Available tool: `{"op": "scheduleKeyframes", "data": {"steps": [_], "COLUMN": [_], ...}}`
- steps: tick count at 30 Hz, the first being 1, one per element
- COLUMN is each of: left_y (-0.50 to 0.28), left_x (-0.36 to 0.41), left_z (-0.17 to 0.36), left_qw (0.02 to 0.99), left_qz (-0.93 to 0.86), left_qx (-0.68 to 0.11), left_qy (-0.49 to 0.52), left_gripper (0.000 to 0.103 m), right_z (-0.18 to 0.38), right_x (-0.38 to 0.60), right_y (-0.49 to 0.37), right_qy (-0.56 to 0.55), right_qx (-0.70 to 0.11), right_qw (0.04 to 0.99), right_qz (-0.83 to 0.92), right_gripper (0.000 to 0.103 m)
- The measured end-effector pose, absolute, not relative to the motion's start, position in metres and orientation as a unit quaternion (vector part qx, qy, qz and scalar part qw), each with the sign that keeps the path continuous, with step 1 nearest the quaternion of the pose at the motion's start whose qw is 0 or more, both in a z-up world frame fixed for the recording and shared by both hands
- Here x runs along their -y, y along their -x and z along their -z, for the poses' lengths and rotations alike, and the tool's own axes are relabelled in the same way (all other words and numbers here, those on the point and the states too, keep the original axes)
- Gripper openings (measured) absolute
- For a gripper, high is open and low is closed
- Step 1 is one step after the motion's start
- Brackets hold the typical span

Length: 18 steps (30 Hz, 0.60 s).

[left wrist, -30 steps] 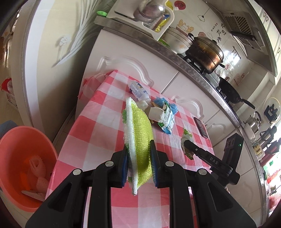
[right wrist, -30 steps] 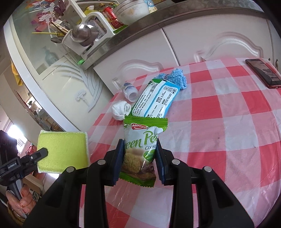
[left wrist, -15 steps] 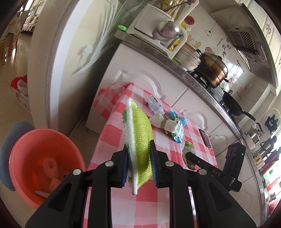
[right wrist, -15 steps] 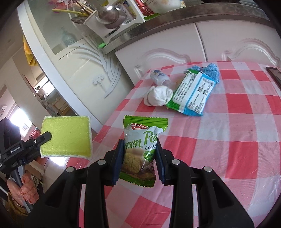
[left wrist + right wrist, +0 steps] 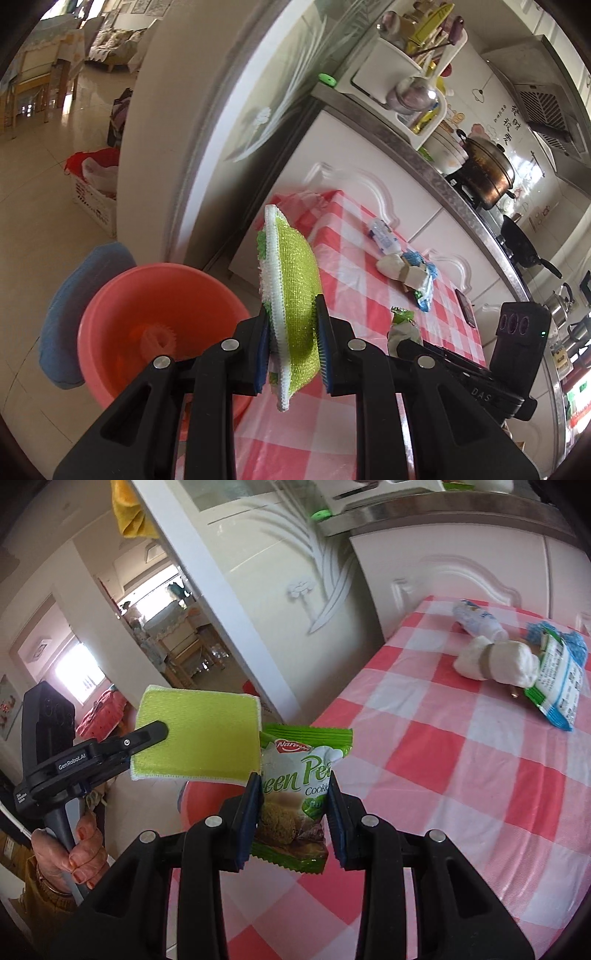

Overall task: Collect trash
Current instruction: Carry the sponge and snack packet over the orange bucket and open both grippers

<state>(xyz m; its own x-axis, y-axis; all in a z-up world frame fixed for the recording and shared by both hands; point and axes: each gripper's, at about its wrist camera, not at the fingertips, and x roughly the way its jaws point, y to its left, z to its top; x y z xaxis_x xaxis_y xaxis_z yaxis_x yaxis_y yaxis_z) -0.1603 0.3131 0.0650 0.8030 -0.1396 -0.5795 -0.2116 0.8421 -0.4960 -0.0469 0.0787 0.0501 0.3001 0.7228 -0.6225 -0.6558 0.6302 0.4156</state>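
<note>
Two grippers, each holding something. Left wrist view: left gripper jaws clamped on a green scrub sponge, held edge-on, upright, near the table edge, with the pink basin on the floor lower left. Basin holds some pale trash, unclear what. Checked tablecloth carries a small bottle, a white wad and a blue-green wrapper close together; phone farther right. Right wrist view: right gripper jaws closed on a green pea cookie packet, lifted over the table's corner. Sponge just left of it, in the left gripper, whose handle a hand holds.
</note>
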Motion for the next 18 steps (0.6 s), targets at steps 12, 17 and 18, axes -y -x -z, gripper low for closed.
{"op": "scheduleKeyframes", "data": {"steps": [12, 17, 18], "left_y": [0.177, 0.181, 0.181], "left_x": [-0.347, -0.358, -0.361], "left_z": [-0.036, -0.026, -0.022], "left_qw": [0.897, 0.892, 0.890], "left_qz": [-0.073, -0.089, -0.091], "left_qx": [-0.329, -0.337, -0.339], "left_qy": [0.284, 0.289, 0.292], "left_gripper": [0.023, 0.023, 0.023], "right_z": [-0.045, -0.039, -0.037], "right_x": [-0.159, -0.184, -0.188], "right_y": [0.059, 0.062, 0.061], "right_qy": [0.013, 0.027, 0.029], "right_qx": [-0.422, -0.426, -0.429], "right_qw": [0.767, 0.755, 0.753], "right_qz": [-0.484, -0.497, -0.498], "right_gripper": [0.036, 0.036, 0.036]}}
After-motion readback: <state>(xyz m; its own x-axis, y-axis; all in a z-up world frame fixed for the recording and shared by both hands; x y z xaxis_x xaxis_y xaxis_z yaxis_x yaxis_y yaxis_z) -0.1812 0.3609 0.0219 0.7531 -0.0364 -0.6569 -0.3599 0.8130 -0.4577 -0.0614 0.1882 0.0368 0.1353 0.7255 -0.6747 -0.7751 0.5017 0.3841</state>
